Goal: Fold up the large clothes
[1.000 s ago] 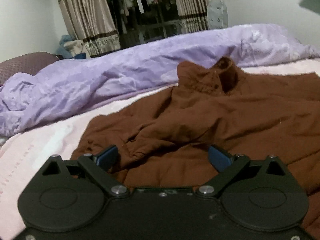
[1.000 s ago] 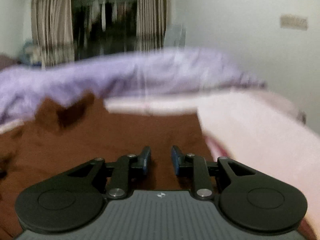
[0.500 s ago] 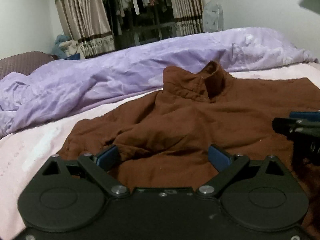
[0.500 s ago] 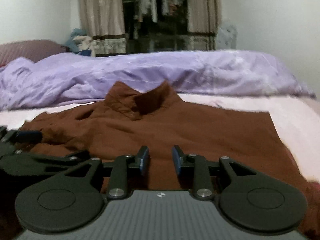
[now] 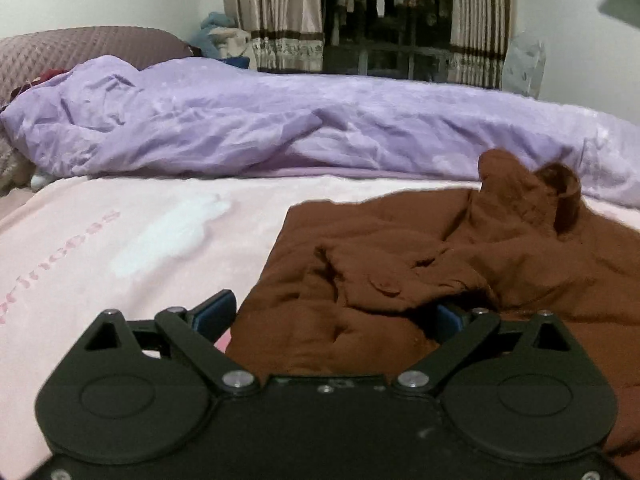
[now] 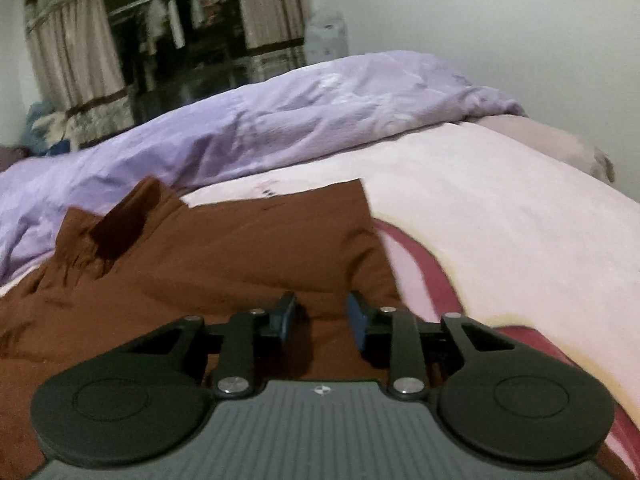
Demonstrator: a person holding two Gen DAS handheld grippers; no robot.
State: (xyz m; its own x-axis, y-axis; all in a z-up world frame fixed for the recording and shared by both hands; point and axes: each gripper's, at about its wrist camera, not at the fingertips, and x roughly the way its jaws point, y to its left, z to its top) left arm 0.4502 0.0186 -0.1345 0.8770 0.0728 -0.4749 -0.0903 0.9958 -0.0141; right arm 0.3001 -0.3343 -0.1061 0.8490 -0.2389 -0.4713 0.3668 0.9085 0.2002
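A large brown collared shirt (image 5: 500, 256) lies spread on the pink bed sheet (image 5: 120, 248), its collar standing up toward the far side. It also shows in the right wrist view (image 6: 248, 248). My left gripper (image 5: 332, 316) is wide open and low over the shirt's left edge, with a rumpled fold of cloth between its fingers. My right gripper (image 6: 320, 316) is partly open and empty, low over the shirt's right part near its right edge.
A crumpled purple duvet (image 5: 280, 128) runs across the far side of the bed and shows in the right wrist view (image 6: 320, 108). A brown quilted pillow (image 5: 80, 52) lies far left. Curtains and a rack of hanging clothes (image 5: 380, 12) stand behind. A dark red band (image 6: 432, 280) crosses the sheet.
My left gripper has swung left to the shirt's left edge. My right gripper has swung right toward the shirt's right edge and opened a little wider. The right gripper has left the left view.
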